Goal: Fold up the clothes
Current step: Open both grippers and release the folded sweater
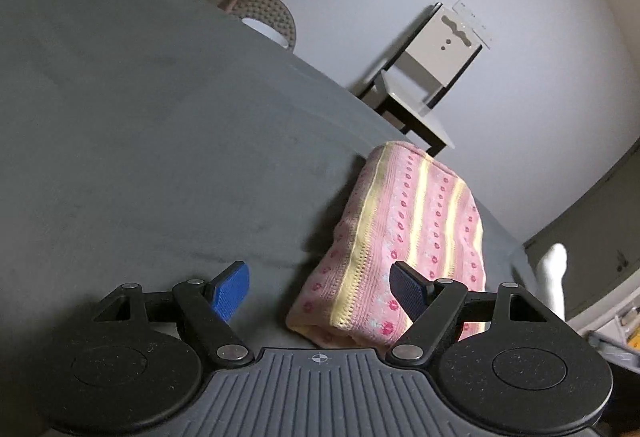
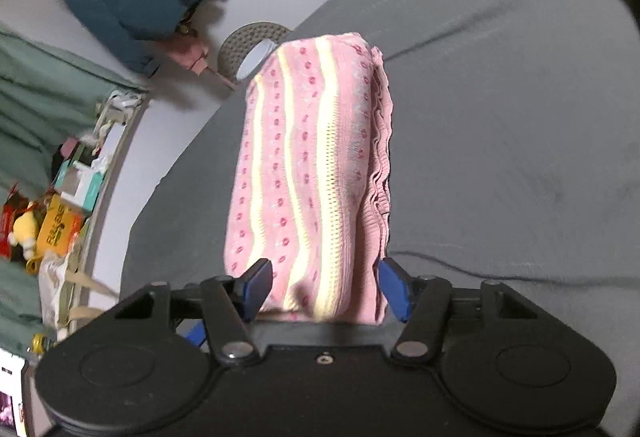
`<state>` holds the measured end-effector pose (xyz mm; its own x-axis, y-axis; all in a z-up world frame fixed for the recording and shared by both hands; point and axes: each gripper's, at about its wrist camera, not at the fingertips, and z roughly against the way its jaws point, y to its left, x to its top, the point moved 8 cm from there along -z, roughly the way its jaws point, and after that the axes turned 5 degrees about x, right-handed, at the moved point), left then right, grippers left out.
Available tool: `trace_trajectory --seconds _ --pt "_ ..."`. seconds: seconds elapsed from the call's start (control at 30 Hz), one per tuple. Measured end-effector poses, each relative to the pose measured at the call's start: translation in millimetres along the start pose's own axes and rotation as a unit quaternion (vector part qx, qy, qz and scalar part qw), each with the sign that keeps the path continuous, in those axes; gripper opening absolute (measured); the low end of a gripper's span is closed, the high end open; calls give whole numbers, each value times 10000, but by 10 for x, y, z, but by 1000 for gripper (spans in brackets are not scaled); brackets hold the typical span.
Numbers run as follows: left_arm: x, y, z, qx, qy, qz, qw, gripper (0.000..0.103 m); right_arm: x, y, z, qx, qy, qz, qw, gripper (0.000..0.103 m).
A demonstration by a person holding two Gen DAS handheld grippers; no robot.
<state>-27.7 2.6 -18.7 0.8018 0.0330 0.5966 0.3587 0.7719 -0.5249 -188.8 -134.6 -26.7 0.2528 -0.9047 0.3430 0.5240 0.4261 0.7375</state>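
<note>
Left wrist view: the pink knit garment (image 1: 400,237), striped yellow and already a compact folded bundle, is seen lying on the grey bed cover (image 1: 140,117) near its edge. The left gripper (image 1: 324,287) is spread wide and nothing is held; its right pad overlaps the bundle's near end, contact unclear. A chair (image 1: 424,77) is seen by the wall.

Right wrist view: the right gripper (image 2: 326,287) is spread wide, one pad either side of the bundle's near end; whether cloth is touched cannot be told. Layered edges are stacked on the bundle's right side.

Judgement: the fold appears done, or one last tidy remains. If pressed or shifted, the stacked edges should be kept aligned and any clamp kept gentle.
</note>
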Motion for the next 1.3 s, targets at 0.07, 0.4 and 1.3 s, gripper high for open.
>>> trace_trajectory --seconds 0.07,0.4,1.3 --pt "-29 -4 -29 -116 92 -28 9999 78 -46 -38 -106 68 130 -55 9999 43" --pt "63 -214 -127 68 142 -491 9987 78 -115 -218 46 1102 631 -799 9887 16" --pt "1022 -1264 -1569 -471 1248 -2041 9698 90 -715 126 -90 901 1592 -203 9829 67"
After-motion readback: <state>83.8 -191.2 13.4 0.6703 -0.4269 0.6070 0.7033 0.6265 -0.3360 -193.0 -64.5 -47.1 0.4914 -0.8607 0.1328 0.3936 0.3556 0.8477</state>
